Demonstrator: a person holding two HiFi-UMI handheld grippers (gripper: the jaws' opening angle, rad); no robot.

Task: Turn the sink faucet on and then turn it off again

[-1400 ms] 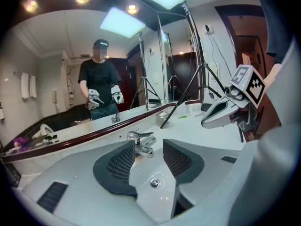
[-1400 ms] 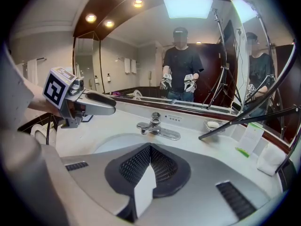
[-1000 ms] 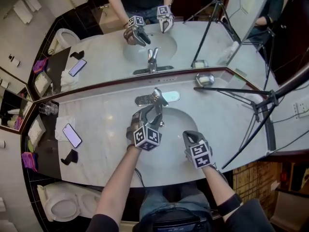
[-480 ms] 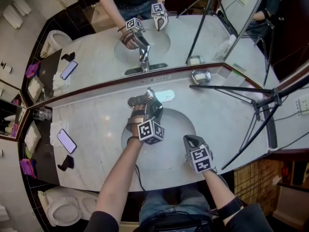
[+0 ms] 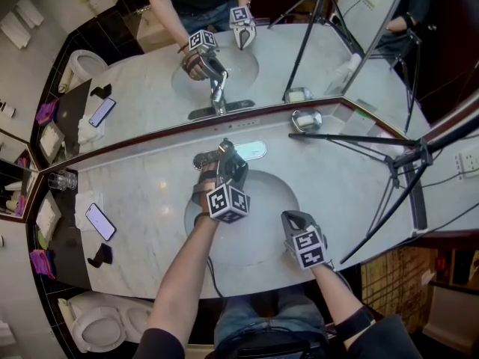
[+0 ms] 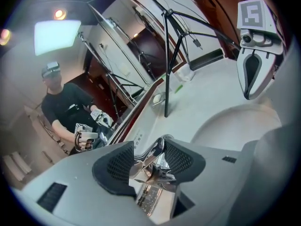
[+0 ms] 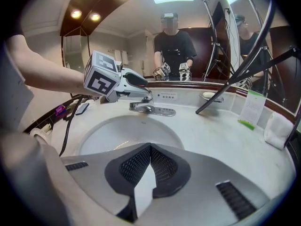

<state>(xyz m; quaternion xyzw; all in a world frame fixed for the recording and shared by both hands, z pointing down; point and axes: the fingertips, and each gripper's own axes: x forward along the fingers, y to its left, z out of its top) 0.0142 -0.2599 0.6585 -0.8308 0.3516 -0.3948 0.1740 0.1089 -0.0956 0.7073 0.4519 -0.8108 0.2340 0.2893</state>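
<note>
The chrome faucet [image 5: 206, 158] stands at the back of the white sink basin [image 5: 263, 193], in front of the mirror. My left gripper [image 5: 224, 166] reaches over it. In the left gripper view the shiny faucet handle [image 6: 146, 166] fills the gap of the left gripper [image 6: 149, 152], whose jaws have just been closing and whose pads touch it on both sides. My right gripper [image 5: 293, 221] hovers shut and empty over the basin's front right. The right gripper [image 7: 149, 165] looks across the basin [image 7: 127, 135] at the faucet [image 7: 143, 108] and the left gripper [image 7: 137, 84].
A tripod [image 5: 374, 144] stands on the counter at the right, with a soap dish [image 5: 307, 120] by the mirror. A phone [image 5: 99, 221] and a glass [image 5: 63, 179] lie at the far left. A card [image 7: 252, 108] stands at the right.
My left gripper has moved forward from over the basin onto the faucet handle, and its jaws have narrowed around it. The right gripper has sunk slightly.
</note>
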